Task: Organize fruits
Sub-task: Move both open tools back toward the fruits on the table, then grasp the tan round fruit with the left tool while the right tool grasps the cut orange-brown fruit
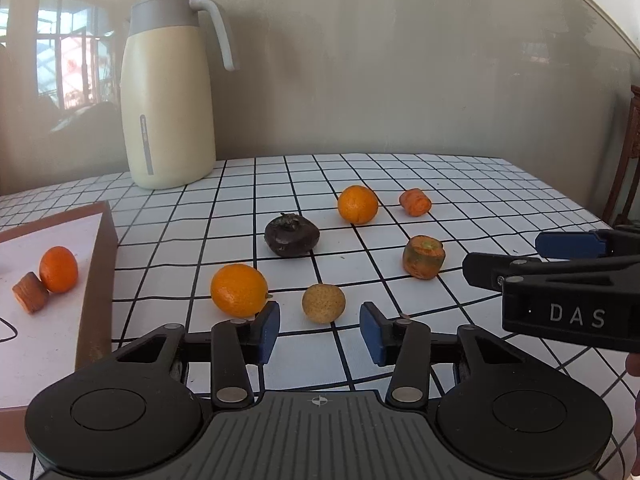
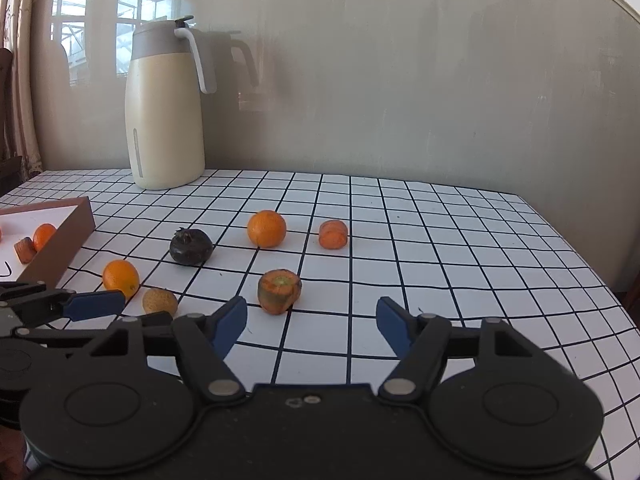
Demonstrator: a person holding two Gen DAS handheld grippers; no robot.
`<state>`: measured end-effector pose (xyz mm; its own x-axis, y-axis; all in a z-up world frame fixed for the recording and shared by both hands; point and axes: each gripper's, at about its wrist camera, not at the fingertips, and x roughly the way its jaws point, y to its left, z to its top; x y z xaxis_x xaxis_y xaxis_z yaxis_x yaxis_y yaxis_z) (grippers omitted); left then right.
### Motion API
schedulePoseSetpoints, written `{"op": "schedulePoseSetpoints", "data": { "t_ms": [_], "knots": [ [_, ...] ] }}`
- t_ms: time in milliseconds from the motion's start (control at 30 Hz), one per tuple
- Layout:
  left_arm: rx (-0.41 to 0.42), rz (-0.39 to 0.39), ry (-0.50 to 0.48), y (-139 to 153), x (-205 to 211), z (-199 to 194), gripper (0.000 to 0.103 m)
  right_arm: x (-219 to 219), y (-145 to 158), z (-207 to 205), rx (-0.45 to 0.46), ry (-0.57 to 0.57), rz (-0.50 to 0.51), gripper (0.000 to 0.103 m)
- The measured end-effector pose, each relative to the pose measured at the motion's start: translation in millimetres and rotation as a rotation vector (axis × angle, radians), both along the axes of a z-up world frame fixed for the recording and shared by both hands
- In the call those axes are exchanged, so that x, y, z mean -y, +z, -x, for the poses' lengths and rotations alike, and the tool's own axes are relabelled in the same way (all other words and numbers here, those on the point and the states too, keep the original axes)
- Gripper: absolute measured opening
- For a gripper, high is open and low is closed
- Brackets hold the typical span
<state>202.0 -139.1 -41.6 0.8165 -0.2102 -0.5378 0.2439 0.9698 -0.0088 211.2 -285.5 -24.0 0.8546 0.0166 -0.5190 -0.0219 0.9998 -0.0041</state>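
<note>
Small tan fruit: the small tan fruit (image 1: 323, 303) sat on the desk just in front of the left gripper (image 1: 319, 330), in line with the gap between its fingers. It was round and a bit rough, like sand.
Near orange: the near orange (image 1: 239, 290) lay just beside the left finger's blue pad, smooth and shiny. It could roll away if that finger bumped it (round things do that).
Left fingers: they were wide apart and held nothing.
Carrot stump: the carrot stump (image 2: 279, 291) was a short, fat chunk, greenish on top, just ahead of the right gripper (image 2: 312, 326). Its flat cut end should keep it from rolling.
Right fingers: they were wide apart too, and empty.
Two grippers: they were close together, so they might knock each other.
Other fruit: a dark wrinkly fruit (image 1: 291, 235), a far orange (image 1: 357, 204) and a carrot piece (image 1: 415, 202) lay farther back.
Box: the brown box (image 1: 98, 276) on the left had hard, straight walls, and an orange and a carrot piece were inside.
Desk: the desk (image 2: 440, 240) wore a white cloth with black squares.
Jug: the cream jug (image 1: 168, 96) stood tall and smooth at the back.
</note>
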Motion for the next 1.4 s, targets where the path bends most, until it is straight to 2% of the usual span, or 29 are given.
{"op": "schedulePoseSetpoints", "data": {
  "t_ms": [333, 533, 667, 900, 1233, 1400],
  "knots": [
    [-0.041, 0.025, 0.008, -4.2, -4.6, -17.3, 0.021, -2.5, -9.4, -17.5, -0.034, 0.006, -0.031, 0.061],
    [-0.058, 0.045, 0.012, -4.5, -8.6, -25.2, 0.021, -6.5, -12.8, -30.7, -0.049, 0.012, -0.054, 0.057],
    [-0.043, 0.021, 0.016, -2.4, -7.8, -31.0, 0.021, -8.8, -16.5, -40.8, -0.072, 0.013, -0.063, 0.051],
    [-0.052, 0.043, 0.01, -3.9, -8.0, -44.8, 0.021, -13.5, -21.4, -54.4, -0.087, 0.021, -0.066, 0.041],
    [-0.04, 0.046, 0.003, -4.8, 0.2, -61.5, 0.021, -10.6, -24.8, -65.7, -0.099, 0.014, -0.07, 0.037],
    [-0.038, 0.043, 0.007, -5.2, 2.7, -68.6, 0.022, -11.7, -25.7, -69.7, -0.098, 0.023, -0.056, 0.031]
  ]
}}
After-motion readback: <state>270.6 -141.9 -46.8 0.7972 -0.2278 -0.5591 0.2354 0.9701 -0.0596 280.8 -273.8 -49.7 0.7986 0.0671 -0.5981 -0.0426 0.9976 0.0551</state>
